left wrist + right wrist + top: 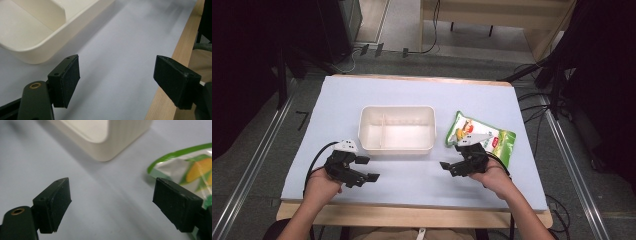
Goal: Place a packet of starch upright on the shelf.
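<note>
A white rectangular bin (396, 128) with a low divider inside sits mid-table on the pale blue mat (412, 95). Its corner reaches into the left gripper view (37, 32) and the right gripper view (110, 140). A green and silver snack bag (492, 137) lies flat to the bin's right, and its edge appears as the bag (190, 167) beside my right jaw. My left gripper (367, 169) hovers open near the bin's front left corner, nothing between its jaws. My right gripper (452, 159) is open too, just front-left of the bag, empty.
The table's wooden front edge (175, 57) runs close to my left gripper. Bare mat lies between the two hands in front of the bin. Cables and dark stands line the floor around the table.
</note>
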Motion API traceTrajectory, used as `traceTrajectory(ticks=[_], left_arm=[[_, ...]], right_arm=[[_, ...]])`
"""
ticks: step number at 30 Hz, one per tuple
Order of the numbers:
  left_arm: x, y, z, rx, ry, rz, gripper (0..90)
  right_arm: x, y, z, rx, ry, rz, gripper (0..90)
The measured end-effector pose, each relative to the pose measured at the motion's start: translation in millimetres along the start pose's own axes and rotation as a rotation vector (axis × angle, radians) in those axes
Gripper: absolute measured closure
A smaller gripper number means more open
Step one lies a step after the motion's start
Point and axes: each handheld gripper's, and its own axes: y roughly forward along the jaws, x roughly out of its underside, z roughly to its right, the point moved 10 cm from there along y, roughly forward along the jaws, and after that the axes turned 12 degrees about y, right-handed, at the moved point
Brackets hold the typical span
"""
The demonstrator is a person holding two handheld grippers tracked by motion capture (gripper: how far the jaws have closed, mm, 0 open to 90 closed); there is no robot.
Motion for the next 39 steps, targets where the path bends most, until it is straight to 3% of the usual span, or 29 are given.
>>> traceTrajectory(ticks=[1, 4, 6, 8, 10, 11, 13, 16, 18, 21, 28, 33, 35, 39], left_arm=[[0.2, -0.5, -0.2, 0.002, 0.002, 0.000, 21.8], [0.7, 0.2, -1.2, -0.001, 0.003, -0.003, 21.8], [-0.9, 0.9, -0.2, 0.029, -0.021, 0.000, 21.8], [-3.1, 1.0, -0.2, 0.034, -0.029, 0.009, 21.8], [-3.6, 1.0, -0.6, 0.032, -0.023, 0.007, 21.9], [-4.6, 1.8, -1.2, 0.033, -0.012, 0.005, 21.9], [-5.0, 3.8, -1.1, 0.034, -0.006, -0.003, 21.9], [-5.6, 6.2, -0.8, 0.032, 0.005, -0.005, 21.8], [-4.7, 8.4, -1.2, 0.019, 0.030, -0.020, 21.9], [-5.4, 10.0, -2.2, 0.012, 0.036, -0.022, 21.8], [-6.8, 10.6, -3.5, 0.007, 0.049, -0.025, 21.9], [-8.5, 11.7, -1.4, 0.018, 0.054, -0.017, 21.9], [-10.1, 11.7, 1.9, 0.042, 0.048, 0.000, 21.9], [-11.3, 12.6, 6.2, 0.045, 0.071, -0.003, 21.8]], right_arm=[[-0.9, 1.4, 1.9, 0.030, 0.011, 0.007, 15.1], [-1.1, 2.0, 0.0, 0.012, 0.009, 0.006, 14.8], [0.3, 1.3, -3.1, -0.019, 0.008, -0.008, 14.9], [3.1, 0.5, -8.0, -0.060, -0.015, -0.028, 14.9], [4.1, -0.9, -11.5, -0.083, -0.021, -0.034, 14.8], [4.3, -4.0, -16.4, -0.124, -0.043, -0.029, 14.8], [3.7, -7.2, -17.3, -0.131, -0.062, -0.019, 16.2], [1.6, -10.2, -13.0, -0.111, -0.070, -0.001, 22.0], [-1.7, -14.8, -7.2, -0.098, -0.039, 0.020, 25.3], [-4.8, -19.9, 0.5, -0.076, -0.012, 0.051, 28.2], [0.0, -20.1, 7.9, -0.044, 0.016, 0.032, 29.8], [-0.7, -23.9, 11.6, -0.026, 0.023, 0.041, 33.7], [-3.0, -28.4, 18.3, 0.018, -0.008, 0.057, 34.3], [-4.1, -32.7, 22.4, 0.022, 0.022, 0.065, 35.4]])
